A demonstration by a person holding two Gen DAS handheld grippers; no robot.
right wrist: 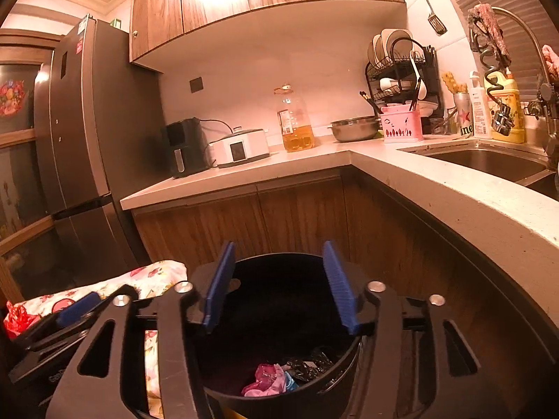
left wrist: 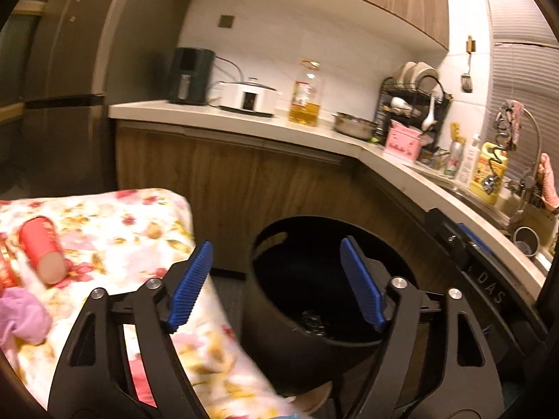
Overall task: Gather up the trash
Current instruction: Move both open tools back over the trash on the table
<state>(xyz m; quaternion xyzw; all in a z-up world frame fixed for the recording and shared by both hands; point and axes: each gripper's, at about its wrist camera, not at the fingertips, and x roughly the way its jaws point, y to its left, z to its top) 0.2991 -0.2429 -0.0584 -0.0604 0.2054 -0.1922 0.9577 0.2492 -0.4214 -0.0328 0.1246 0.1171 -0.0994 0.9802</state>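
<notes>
We are holding both grippers over a black trash bin standing on the floor against the wooden base cabinets of a corner kitchen; our right gripper is pointing slightly downward across the bin's mouth, its blue fingers standing apart with nothing between them; below it, crumpled pink and blue scraps and a dark wrapper are lying at the bottom of the bin. Our left gripper is tilting down at the bin's left edge, its blue pads spread wide and gripping nothing; its left finger is hanging over a flowered cloth just beside the bin, its right finger over the dark opening. On that cloth a red paper cup is lying on its side, with a purple crumple near it and something red at the frame's edge, too blurred to tell. In the right wrist view the left gripper's tip is showing at lower left, close to the cloth. Behind, an oil bottle and a steel bowl are standing on the pale countertop.
</notes>
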